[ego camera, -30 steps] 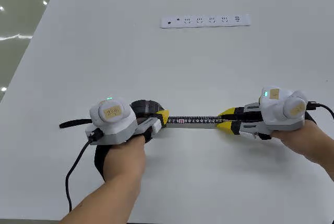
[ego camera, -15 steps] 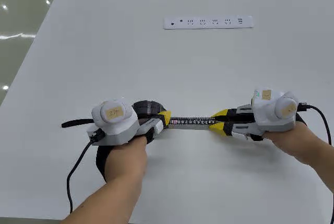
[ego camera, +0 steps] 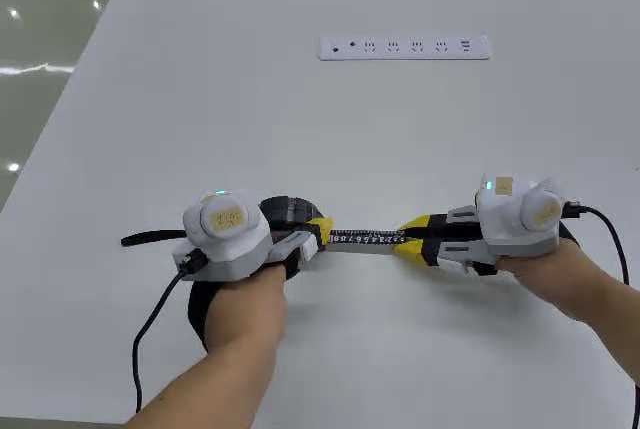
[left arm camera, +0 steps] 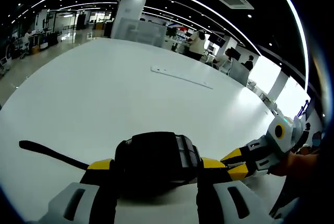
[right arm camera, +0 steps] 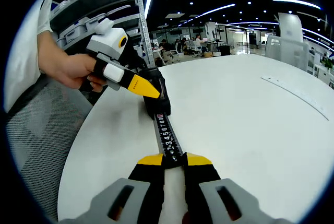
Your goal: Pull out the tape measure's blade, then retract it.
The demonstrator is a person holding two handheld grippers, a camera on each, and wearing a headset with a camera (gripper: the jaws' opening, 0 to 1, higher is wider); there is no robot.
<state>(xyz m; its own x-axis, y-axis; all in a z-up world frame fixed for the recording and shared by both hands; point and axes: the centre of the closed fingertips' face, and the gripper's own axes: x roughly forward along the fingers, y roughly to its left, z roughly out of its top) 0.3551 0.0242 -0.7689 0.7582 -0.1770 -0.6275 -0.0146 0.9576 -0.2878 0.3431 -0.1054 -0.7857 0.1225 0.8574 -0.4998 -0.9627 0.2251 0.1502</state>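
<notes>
Head view: locate the tape measure case [ego camera: 285, 212] at the near left of the white table [ego camera: 300, 99], clamped between the jaws of the left tool [ego camera: 302, 229]. Follow the blade [ego camera: 365, 237] rightward, drawn out a short way and held close over the table, to the right tool [ego camera: 410, 236], closed down on the blade's end. Note the black strap [ego camera: 150, 238] trailing left from the case and the power strip [ego camera: 405, 47] lying well apart on the far side.

Left gripper view: confirm both jaws pressed against the flat sides of the dark case, parted only to its width.

Right gripper view: confirm the yellow tips pinched nearly together on the blade's end; trace the numbered scale away to the case mouth.

Handling: treat the case as rigid, compact and probably fairly light; grip across the flat sides, clear of the mouth. Treat the blade as thin spring steel, stiff along its curve yet prone to buckle, with slick faces and sharp edges; hold by the end only. Expect spring pull toward the case; feed back slowly to avoid whip.
</notes>
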